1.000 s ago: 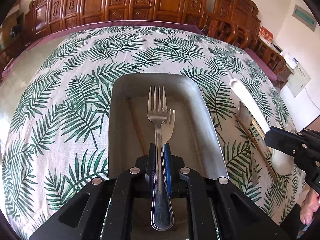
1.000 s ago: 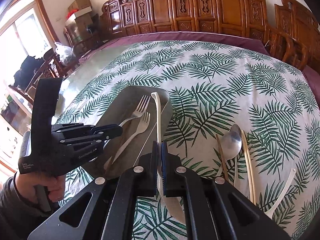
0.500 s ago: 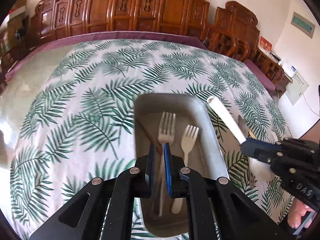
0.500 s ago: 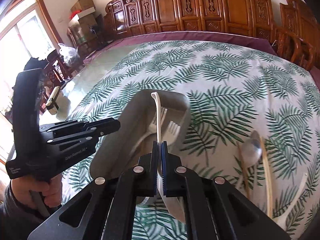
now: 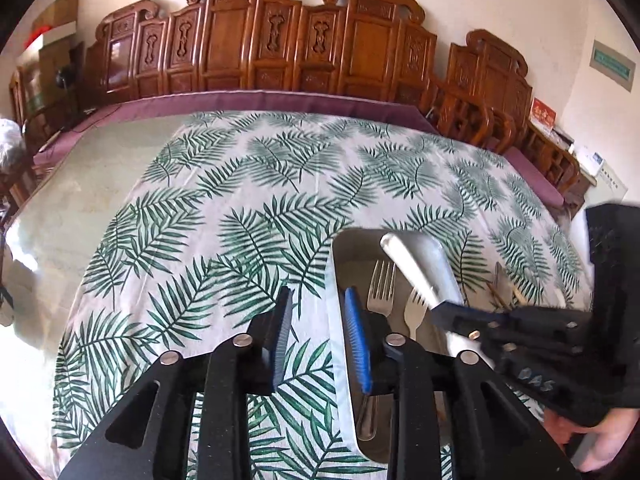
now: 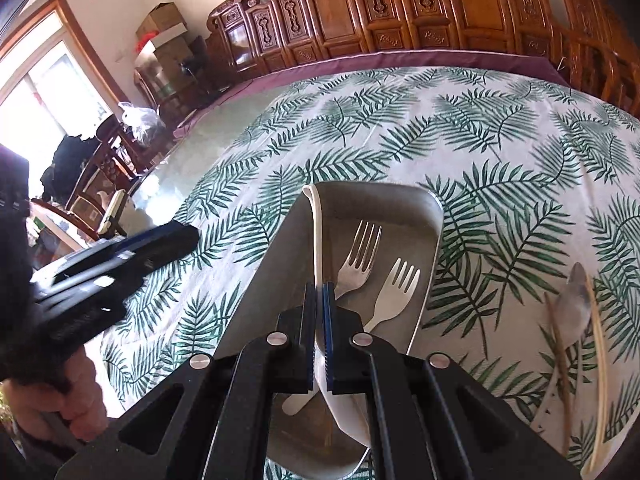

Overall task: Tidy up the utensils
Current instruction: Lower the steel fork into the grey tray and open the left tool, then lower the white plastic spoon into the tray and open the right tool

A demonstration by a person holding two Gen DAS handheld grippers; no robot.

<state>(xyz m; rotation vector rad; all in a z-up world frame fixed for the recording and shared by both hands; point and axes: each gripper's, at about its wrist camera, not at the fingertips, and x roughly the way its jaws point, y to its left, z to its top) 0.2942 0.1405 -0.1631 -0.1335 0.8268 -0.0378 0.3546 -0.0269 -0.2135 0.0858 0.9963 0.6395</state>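
Observation:
A grey metal tray (image 6: 434,216) (image 5: 338,256) lies on the palm-leaf tablecloth. In it lie a steel fork (image 6: 360,252) (image 5: 380,288) and a white fork (image 6: 394,292) (image 5: 414,312). My right gripper (image 6: 319,296) is shut on a white spoon (image 6: 318,232), holding it over the tray with the handle pointing away; it also shows in the left wrist view (image 5: 416,264). My left gripper (image 5: 318,312) is open and empty, its jaws straddling the tray's left rim.
To the right of the tray on the cloth lie a metal spoon (image 6: 574,304), chopsticks (image 6: 600,360) and a white utensil (image 6: 550,396). Carved wooden chairs (image 5: 280,48) ring the table's far edge. The cloth's left side borders bare glass tabletop (image 5: 72,200).
My left gripper let go of the steel fork, opened and drew back left off the tray. My right gripper carried the white spoon left over the tray.

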